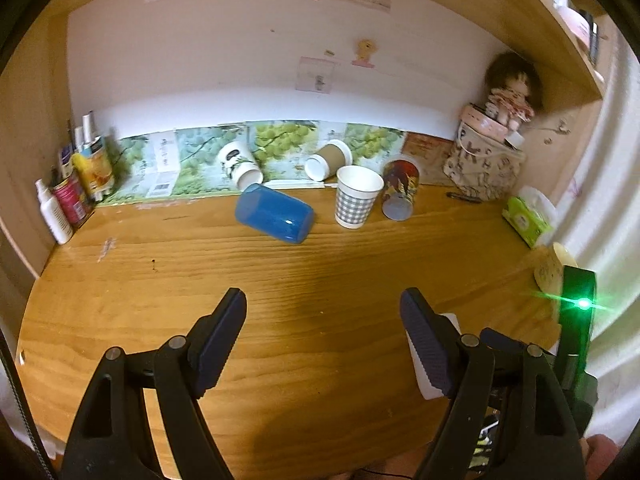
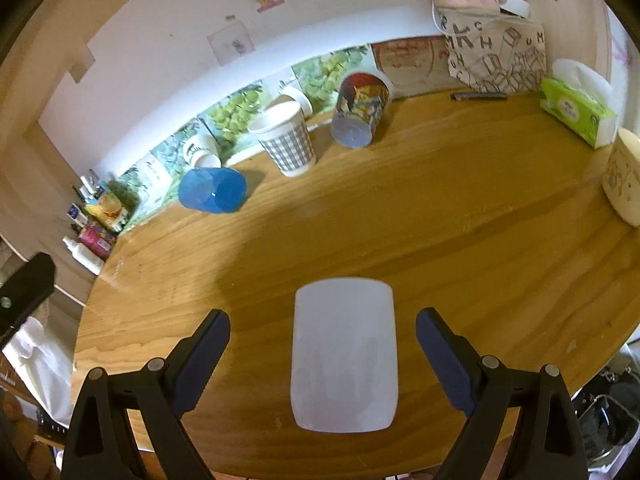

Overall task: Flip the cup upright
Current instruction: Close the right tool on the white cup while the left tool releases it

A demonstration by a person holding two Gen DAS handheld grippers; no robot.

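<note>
Wooden bench [image 2: 460,208] runs back to a white wall with a strip of green prints at its foot. Your right tongs [image 2: 323,332] are spread wide and grip nothing; a translucent white cup [image 2: 344,360] sits between the fingers [image 2: 204,356] without touching either pad, and whether it lies on its side or stands inverted cannot be told. Your left tongs [image 1: 323,312] are likewise released, over bare wood. In the left view, the white cup [image 1: 424,364] shows only as a sliver behind the right-side finger. Near the wall, a blue cup [image 1: 274,213] lies on its side. Just beside it, a checked paper cup [image 1: 357,196] stands upright. A picture-printed cup [image 1: 400,190] lies tilted beside that. Two more paper cups, one white [image 1: 239,164] and one brown-sleeved [image 1: 328,160], lie against the prints. Bottles [image 1: 72,192] cluster in the left corner. A tissue box [image 2: 576,112] and a patterned bag [image 2: 496,56] occupy the right corner.
</note>
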